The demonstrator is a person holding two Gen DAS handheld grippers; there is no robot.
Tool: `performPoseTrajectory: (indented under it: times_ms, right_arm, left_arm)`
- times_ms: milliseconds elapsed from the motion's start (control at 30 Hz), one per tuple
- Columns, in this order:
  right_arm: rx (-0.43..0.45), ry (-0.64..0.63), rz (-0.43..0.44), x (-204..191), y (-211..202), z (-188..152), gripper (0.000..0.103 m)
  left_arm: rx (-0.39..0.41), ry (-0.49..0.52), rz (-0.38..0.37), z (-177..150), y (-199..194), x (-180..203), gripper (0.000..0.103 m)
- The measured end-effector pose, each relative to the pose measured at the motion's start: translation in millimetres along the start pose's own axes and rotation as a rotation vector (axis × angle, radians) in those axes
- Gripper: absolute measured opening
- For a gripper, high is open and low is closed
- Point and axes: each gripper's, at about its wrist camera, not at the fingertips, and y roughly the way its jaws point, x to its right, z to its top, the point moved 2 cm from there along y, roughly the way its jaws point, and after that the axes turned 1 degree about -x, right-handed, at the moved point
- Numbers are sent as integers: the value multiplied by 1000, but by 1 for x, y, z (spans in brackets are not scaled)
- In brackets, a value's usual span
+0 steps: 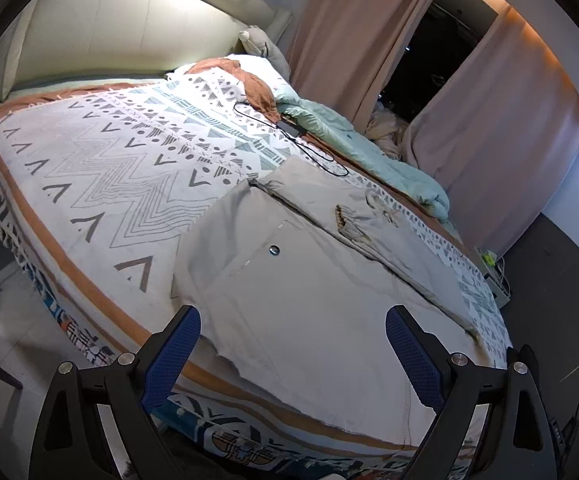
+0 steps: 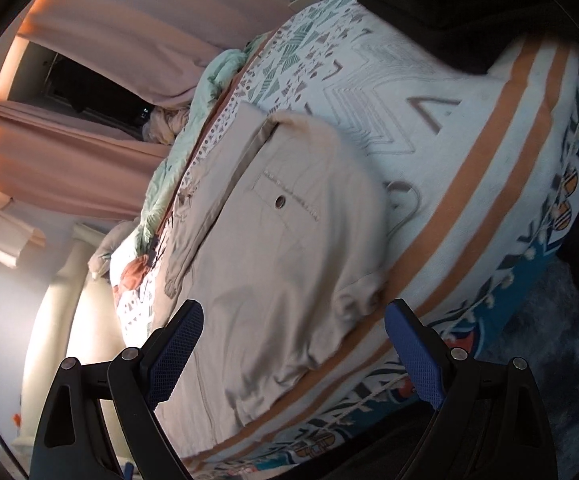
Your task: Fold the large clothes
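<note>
Trousers [image 1: 309,280], beige and partly folded, lie on the bed [image 1: 89,168] near its foot edge, filling the centre and lower middle of the left wrist frame. A pocket button [image 1: 274,249] shows near the middle, and the waistband with a drawstring sits toward the upper right of the cloth. In the right wrist frame the trousers [image 2: 273,240] run from centre down to lower left, their hem bunched close to the orange stripe at the bed's edge.

The left gripper [image 1: 293,344] is spread wide, holding nothing, poised over the near hem. The right gripper [image 2: 293,344] is likewise spread and empty, above the lower part of the cloth. Whether either touches the fabric is hard to tell; both seem clear of it.

My reading is that a fold is about to be taken from the near hem. Risks from here:
- The hem hangs at the bed's edge, so a pinch that catches only one layer could drag the top layer and undo the fold beneath.
- A bite taken too deep may catch the patterned bedspread [image 1: 137,152] along with the trousers.
- Uneven grasps by the two grippers would skew the fold.
- A black cable [image 1: 301,148] lies just beyond the trousers in the upper centre; cloth carried that far could snag it.
</note>
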Motion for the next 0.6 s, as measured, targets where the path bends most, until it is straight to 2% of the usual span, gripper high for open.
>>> performPoseTrajectory:
  times_ms: [167, 233, 300, 367, 467, 533, 600]
  right_arm:
    - [27, -14, -10, 18, -19, 9, 93]
    - [21, -17, -5, 26, -20, 11, 92]
    - [13, -16, 2, 34, -18, 13, 89]
    - [-1, -26, 12, 38, -12, 15, 78]
    - [-34, -26, 58, 43, -1, 17, 66]
    - [-55, -19, 68, 46, 9, 17, 61]
    - [-74, -13, 65, 49, 19, 17, 58]
  left_arm:
    - [4, -17, 65, 8, -10, -32, 94]
    - [-6, -39, 60, 9, -10, -47, 94]
    - [-26, -72, 44, 10, -8, -63, 94]
    - [-45, -103, 39, 9, -3, -77, 94]
    - [-79, -151, 17, 9, 8, -95, 83]
    - [-109, -177, 24, 8, 18, -103, 75]
    - [-138, -190, 17, 7, 28, -109, 63]
